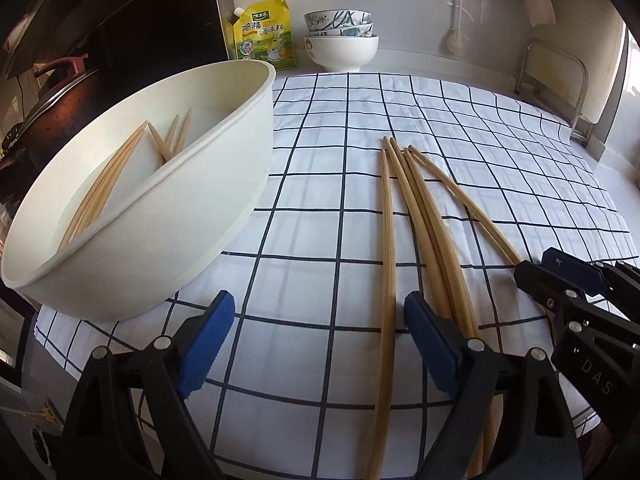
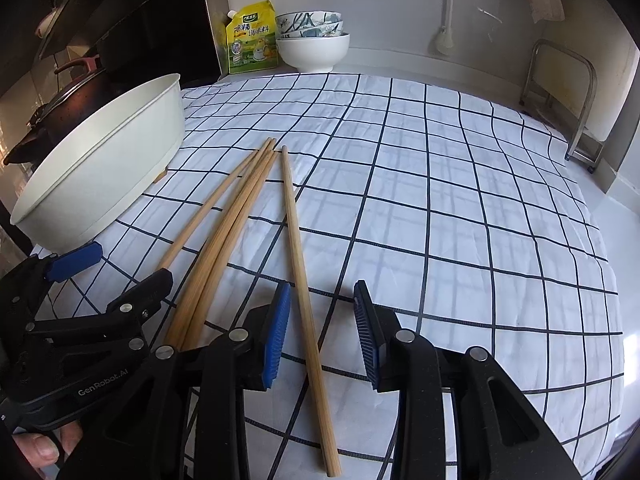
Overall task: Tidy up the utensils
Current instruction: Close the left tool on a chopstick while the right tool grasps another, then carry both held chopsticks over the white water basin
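Note:
Several wooden chopsticks (image 1: 424, 216) lie fanned on a white checked cloth (image 1: 320, 168). A cream divided tray (image 1: 160, 216) at the left holds more chopsticks (image 1: 120, 168). My left gripper (image 1: 320, 316) is open over the cloth; the leftmost chopstick (image 1: 386, 264) runs between its fingers, close to the right pad (image 1: 428, 332), untouched. My right gripper (image 2: 322, 320) is open with a narrower gap. A single chopstick (image 2: 296, 240) passes between its pads without being pressed. The right gripper (image 1: 560, 276) also shows at the left wrist view's right edge, and the left gripper (image 2: 116, 276) at the right wrist view's left.
A yellow seasoning pouch (image 1: 264, 36) and stacked bowls (image 1: 342, 40) stand at the back wall. A metal rack (image 2: 568, 92) stands at the right. A dark lidded pot (image 2: 68, 92) sits behind the tray (image 2: 100, 168). The cloth (image 2: 440, 200) extends right of the chopsticks.

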### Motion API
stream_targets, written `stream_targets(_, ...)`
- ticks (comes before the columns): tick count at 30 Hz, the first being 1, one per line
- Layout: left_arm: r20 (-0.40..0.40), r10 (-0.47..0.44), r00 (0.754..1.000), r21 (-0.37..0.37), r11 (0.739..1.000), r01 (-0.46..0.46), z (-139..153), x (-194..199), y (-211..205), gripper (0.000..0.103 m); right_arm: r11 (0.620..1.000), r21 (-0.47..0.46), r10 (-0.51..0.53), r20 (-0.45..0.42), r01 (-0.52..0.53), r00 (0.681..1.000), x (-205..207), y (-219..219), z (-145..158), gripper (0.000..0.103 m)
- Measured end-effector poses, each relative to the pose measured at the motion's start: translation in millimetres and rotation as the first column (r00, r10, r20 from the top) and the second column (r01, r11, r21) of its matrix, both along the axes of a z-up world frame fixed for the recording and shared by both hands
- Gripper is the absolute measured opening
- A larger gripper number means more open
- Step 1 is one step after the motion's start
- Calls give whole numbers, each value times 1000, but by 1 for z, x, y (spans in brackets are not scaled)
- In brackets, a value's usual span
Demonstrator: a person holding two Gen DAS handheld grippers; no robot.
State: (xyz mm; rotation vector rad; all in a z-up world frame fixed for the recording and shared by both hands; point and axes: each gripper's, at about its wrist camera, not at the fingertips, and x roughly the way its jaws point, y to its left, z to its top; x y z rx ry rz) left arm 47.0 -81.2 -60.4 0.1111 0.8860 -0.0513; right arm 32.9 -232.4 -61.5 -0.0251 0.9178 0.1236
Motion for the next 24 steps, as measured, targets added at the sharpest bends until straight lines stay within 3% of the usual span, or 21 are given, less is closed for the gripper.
stream_targets(5, -16, 1, 1000, -67, 998, -2, -3, 4, 6, 84, 998, -60, 14, 21, -13, 1000, 2, 11, -2, 31)
stream_targets(7, -4, -9, 1000, -66, 998, 9, -2, 1, 4, 78, 998, -62, 17, 24, -16, 1000, 2, 13, -2, 29)
stream_targets(10, 2, -42, 999, -69, 997, 42, 0, -2, -2, 56, 997, -64, 33, 26, -32, 999, 3, 16, -2, 19)
stream_targets(12, 0, -56, 998, -75, 996, 56, 1, -3, -4, 34, 996, -80, 46, 27, -44, 999, 2, 21, -2, 8)
stream_targets(13, -2, -62, 998, -79, 995, 62, 2, -3, -5, 27, 995, -88, 50, 29, -47, 998, 1, 22, -3, 7)
stream_targets(14, -6, -72, 997, -85, 994, 72, 2, -3, -6, 11, 995, -88, 52, 30, -49, 998, 1, 22, -3, 6)
stream_targets(15, -12, -83, 997, -91, 993, 81, 3, -3, -6, 7, 996, -81, 50, 31, -48, 998, 0, 22, -3, 6)
stream_targets(24, -33, -117, 993, -163, 981, 110, 10, -11, -3, 7, 998, 64, -3, 30, 1, 1000, -5, 2, 6, 6)
